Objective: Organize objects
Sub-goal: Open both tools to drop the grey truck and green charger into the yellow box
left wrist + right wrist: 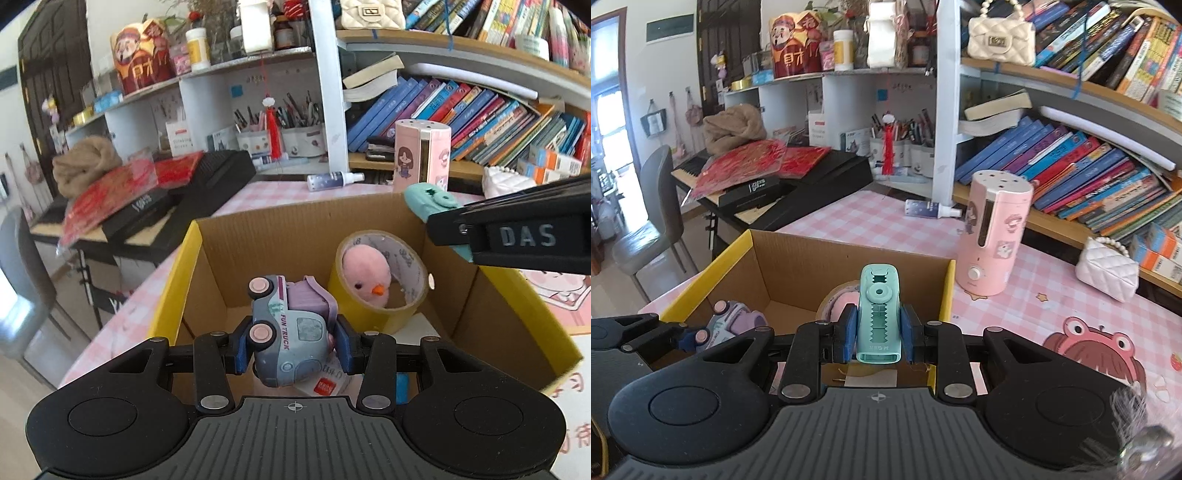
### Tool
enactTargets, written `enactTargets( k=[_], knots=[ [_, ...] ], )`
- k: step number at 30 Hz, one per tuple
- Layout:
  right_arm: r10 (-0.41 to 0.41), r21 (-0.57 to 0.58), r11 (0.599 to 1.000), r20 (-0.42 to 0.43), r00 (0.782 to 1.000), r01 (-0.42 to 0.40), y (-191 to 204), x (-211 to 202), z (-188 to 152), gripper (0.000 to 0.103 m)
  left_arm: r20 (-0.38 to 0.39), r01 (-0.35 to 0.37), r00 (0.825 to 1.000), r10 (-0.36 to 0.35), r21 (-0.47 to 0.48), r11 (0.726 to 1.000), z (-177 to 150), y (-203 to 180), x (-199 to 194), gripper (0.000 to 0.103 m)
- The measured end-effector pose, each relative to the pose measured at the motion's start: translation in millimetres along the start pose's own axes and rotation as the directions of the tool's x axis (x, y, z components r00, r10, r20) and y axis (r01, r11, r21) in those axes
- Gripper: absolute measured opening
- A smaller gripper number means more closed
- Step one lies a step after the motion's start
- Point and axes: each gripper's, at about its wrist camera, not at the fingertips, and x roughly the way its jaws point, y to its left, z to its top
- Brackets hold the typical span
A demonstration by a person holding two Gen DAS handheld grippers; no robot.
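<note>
The cardboard box point(229, 254) stands open on the pink-checked desk point(886, 221). Above its inside, the left claw point(293, 345) pinches a toy truck point(291, 332) between its blue pads. Deeper in the box a tape roll point(376, 295) stands on edge around a pink plush chick point(365, 275). Over the box's near edge, the right claw point(878, 334) pinches a mint-green plastic tool point(878, 314).

Box point(369, 218) open above; tape roll point(380, 295) crowds its far right corner.
</note>
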Motion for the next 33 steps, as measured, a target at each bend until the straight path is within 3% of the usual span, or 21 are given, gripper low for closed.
enactTargets(
  k=[13,20,26,33],
  knots=[
    [0.027,-0.024,0.999,-0.044,0.999,-0.029,-7.3,37.6,5.8,0.023,-0.015,-0.048,0.999,0.049,0.042,0.998,11.1,-9.1,24.3,0.043],
    [0.027,-0.023,0.999,-0.083,0.996,-0.029,-10.1,51.7,4.8,0.023,0.007,-0.055,0.999,0.054,0.054,0.997,10.1,-8.4,15.6,0.06],
    [0.023,-0.052,0.998,-0.124,0.992,-0.03,-4.8,60.7,1.8,0.023,0.039,-0.059,0.998,0.059,0.018,0.998,3.5,0.3,-2.8,0.067],
    [-0.015,-0.169,0.985,-0.191,0.981,-0.018,11.3,70.9,-6.4,0.023,0.064,-0.055,0.996,0.056,-0.015,0.998,-3.4,6.3,-20.9,0.072]
  ],
)
